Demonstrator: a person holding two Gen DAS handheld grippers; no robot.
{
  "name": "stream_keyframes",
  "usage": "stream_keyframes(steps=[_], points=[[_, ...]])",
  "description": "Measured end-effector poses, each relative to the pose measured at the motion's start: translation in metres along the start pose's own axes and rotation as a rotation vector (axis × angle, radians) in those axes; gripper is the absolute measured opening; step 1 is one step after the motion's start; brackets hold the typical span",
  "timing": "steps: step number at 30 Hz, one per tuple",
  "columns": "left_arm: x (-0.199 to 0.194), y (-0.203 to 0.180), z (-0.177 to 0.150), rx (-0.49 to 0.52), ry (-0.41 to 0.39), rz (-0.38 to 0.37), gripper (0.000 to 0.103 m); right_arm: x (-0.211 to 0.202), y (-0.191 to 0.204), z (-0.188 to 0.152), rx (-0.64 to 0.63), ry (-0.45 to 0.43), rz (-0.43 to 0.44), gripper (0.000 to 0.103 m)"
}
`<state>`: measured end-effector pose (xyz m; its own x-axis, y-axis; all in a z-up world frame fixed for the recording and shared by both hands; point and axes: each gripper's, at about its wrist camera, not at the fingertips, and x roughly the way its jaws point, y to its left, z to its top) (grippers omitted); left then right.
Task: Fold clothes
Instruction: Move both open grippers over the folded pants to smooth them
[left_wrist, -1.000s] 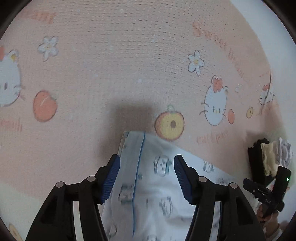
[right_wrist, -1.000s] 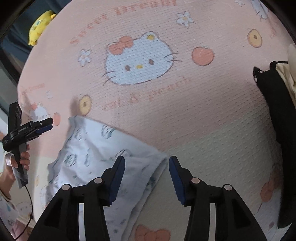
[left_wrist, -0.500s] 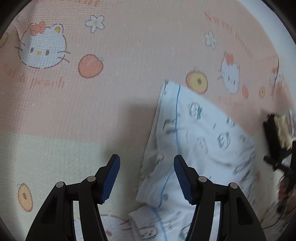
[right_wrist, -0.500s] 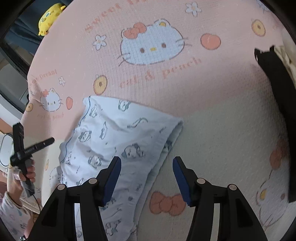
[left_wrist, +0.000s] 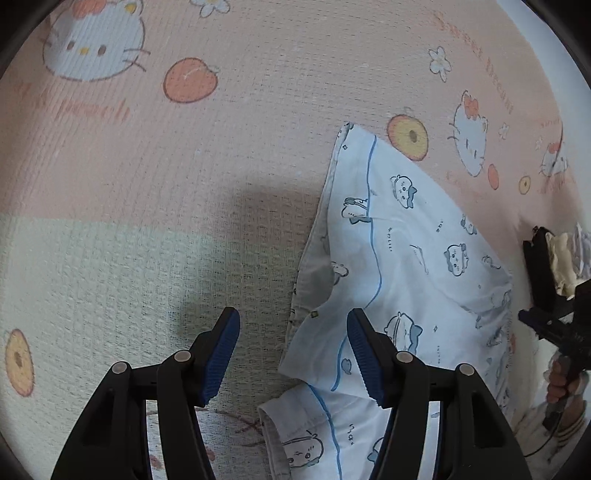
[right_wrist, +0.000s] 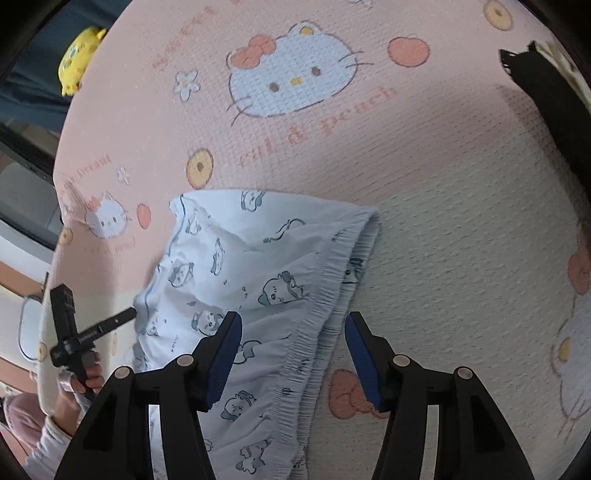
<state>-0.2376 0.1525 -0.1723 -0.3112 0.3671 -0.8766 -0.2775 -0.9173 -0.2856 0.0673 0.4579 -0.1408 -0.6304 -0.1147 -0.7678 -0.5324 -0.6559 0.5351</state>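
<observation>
Left gripper (left_wrist: 293, 341) is hovering over the pink-and-cream blanket (left_wrist: 147, 240), jaws standing apart, nothing pinched; the pale blue printed shorts (left_wrist: 399, 251) are lying flat on the blanket, their hem edge under its right finger. Right gripper (right_wrist: 291, 341) is hanging over the gathered waistband (right_wrist: 317, 295), jaws apart, not pressing the cloth.

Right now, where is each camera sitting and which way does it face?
Left wrist: on the left gripper, tilted down at the pyjama garment's hem end; the person's hand holding the right gripper shows at right.
Right wrist: on the right gripper, tilted down over the garment's elastic waistband; the other hand shows at left.
Shared: the garment, the cartoon-cat sheet, the black item.
</observation>
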Motion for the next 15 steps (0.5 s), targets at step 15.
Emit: stream_keyframes(steps=[15], points=[[0.022, 0.004, 0.005, -0.096, 0.026, -0.102, 0.058, 0.034, 0.027, 0.008, -0.165, -0.008, -0.193, 0.057]])
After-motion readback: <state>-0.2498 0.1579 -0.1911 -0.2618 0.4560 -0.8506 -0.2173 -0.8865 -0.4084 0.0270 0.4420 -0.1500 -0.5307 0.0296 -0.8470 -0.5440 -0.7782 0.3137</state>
